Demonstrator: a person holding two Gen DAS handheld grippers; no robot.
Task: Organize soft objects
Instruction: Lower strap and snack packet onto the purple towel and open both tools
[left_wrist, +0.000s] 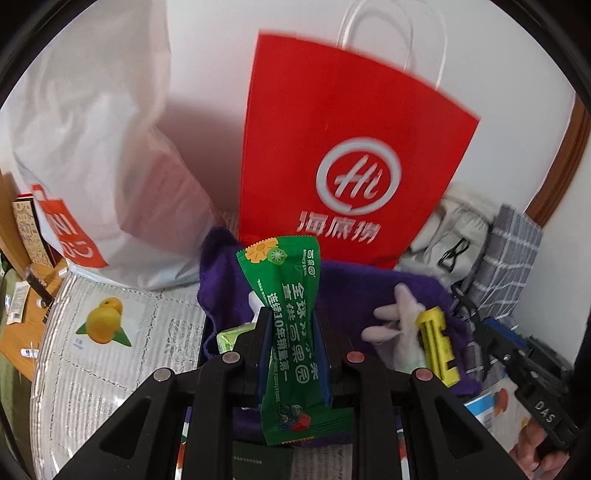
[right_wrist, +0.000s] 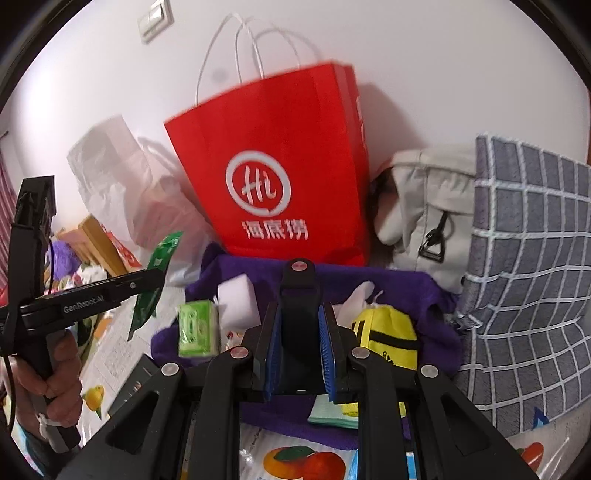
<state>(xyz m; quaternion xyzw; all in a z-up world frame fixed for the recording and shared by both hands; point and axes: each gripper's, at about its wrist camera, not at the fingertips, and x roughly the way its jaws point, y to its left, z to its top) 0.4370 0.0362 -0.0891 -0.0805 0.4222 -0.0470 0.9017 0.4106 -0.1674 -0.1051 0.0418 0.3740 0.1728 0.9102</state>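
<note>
While the left tongs (left_wrist: 291, 347) grip the green packet (left_wrist: 291, 332) mid-length above the purple towel's (left_wrist: 369, 288) left edge on the bed, and the right tongs (right_wrist: 301, 354) clamp a black piece, the packet looks light, crinkly, slippery: best pinched across its flat middle.

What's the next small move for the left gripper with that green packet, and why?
Probably carry the green snack packet on toward the red paper bag and up over its rim. The left gripper is shut on the packet, which hangs clear above the purple towel. The bag stands upright right behind the towel; whether its mouth is open cannot be seen from here.
</note>
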